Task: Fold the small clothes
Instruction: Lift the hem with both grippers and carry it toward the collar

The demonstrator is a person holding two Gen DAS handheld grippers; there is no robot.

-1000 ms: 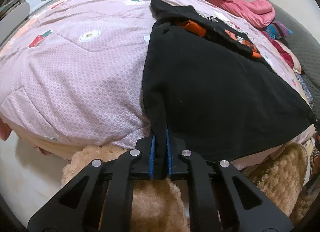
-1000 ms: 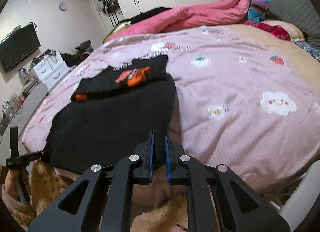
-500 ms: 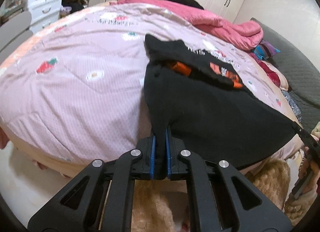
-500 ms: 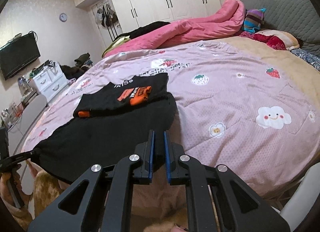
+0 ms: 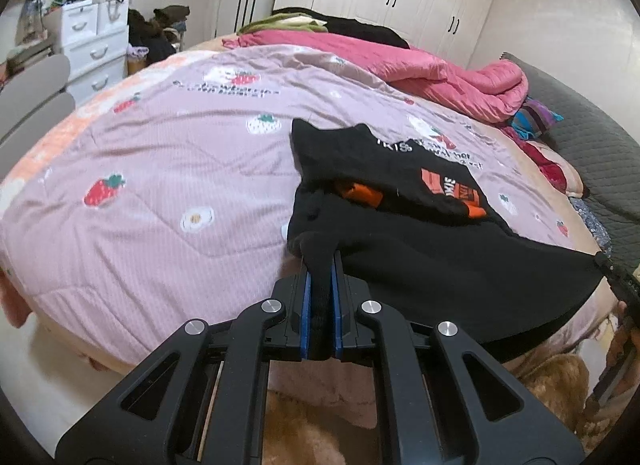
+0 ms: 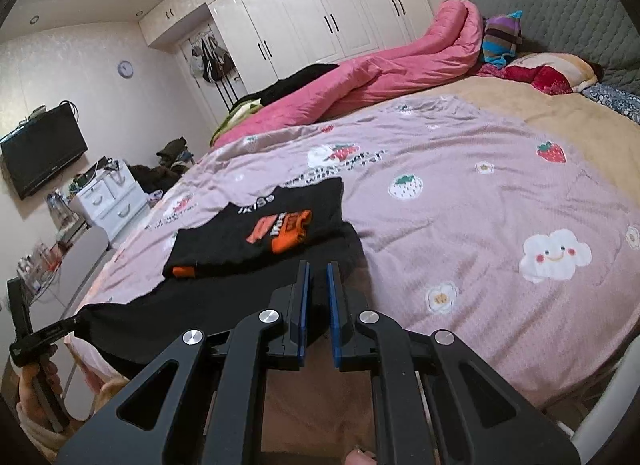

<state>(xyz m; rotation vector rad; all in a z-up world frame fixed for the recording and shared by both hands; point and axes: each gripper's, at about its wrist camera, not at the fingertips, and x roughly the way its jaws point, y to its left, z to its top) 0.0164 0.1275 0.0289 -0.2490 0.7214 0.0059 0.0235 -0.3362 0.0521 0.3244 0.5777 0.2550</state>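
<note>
A black garment with an orange print lies on the pink quilt, its upper part folded over, its lower hem stretched off the bed's near edge. My left gripper is shut on the hem's left corner. In the right wrist view the garment lies ahead. My right gripper has its jaws slightly apart at the hem's right corner, black cloth between the pads. The left gripper shows at the far left, gripping the other corner.
The pink quilt with strawberry prints covers the bed. A rolled pink duvet and pillows lie at the far side. White drawers stand left of the bed. A fluffy tan rug lies below.
Both grippers have risen and moved toward the bed, carrying the hem up. The right gripper's jaws have parted slightly.
</note>
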